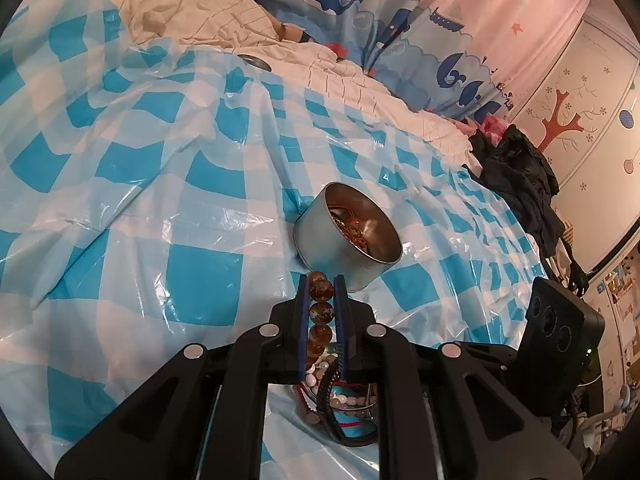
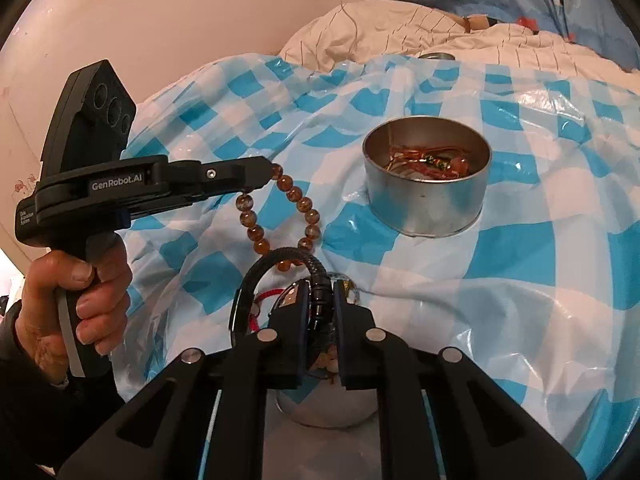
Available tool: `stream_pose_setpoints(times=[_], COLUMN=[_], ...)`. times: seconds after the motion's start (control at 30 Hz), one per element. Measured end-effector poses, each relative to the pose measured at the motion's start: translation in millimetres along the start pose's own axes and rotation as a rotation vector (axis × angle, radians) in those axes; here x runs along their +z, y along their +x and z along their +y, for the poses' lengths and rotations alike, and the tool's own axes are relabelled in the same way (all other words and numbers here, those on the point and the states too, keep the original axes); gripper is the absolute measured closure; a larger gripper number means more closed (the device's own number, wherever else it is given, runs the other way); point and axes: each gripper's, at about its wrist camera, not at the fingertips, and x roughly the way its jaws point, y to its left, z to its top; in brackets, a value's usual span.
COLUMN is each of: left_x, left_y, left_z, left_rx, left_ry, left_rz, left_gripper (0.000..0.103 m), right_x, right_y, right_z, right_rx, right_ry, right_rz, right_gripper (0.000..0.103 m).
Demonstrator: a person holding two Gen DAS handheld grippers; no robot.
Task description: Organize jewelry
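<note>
My left gripper [image 1: 323, 280] is shut on an amber bead bracelet [image 1: 321, 312], which hangs from it in the right wrist view [image 2: 280, 216], held above the checked sheet. My right gripper [image 2: 322, 286] is shut on a black braided bracelet [image 2: 276, 258] over a second tin [image 2: 328, 412] below the fingers. That tin holds pink beads and red cords [image 1: 344, 402]. A round metal tin [image 2: 427, 184], also in the left wrist view [image 1: 347, 236], sits on the sheet with gold and orange jewelry inside.
A blue-and-white checked plastic sheet [image 1: 160, 200] covers the bed. Cream bedding [image 1: 192, 12] lies behind it, with a tin lid [image 2: 436, 56] at its edge. Dark clothes [image 1: 516, 176] are piled at the right by a whale curtain [image 1: 380, 8].
</note>
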Motion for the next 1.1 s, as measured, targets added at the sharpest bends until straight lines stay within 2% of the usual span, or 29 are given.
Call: stream_pose_setpoints(times=[0.6, 0.8, 1.1], left_x=[7, 22, 49], left_y=[-10, -14, 6], left_z=[-17, -39, -61], left_rx=[-0.05, -0.089, -0.152], left_ry=[0.055, 0.081, 0.055], left_rz=[-0.039, -0.084, -0.135], left_gripper=[0.093, 0.093, 0.093], right_x=[20, 27, 41], right_y=[-42, -60, -67], right_z=[-36, -57, -76], right_rx=[-0.095, -0.134, -0.157], right_ry=[0.117, 0.19, 0.24], right_rz=[-0.177, -0.253, -0.294], right_gripper=[0.091, 0.091, 0.091])
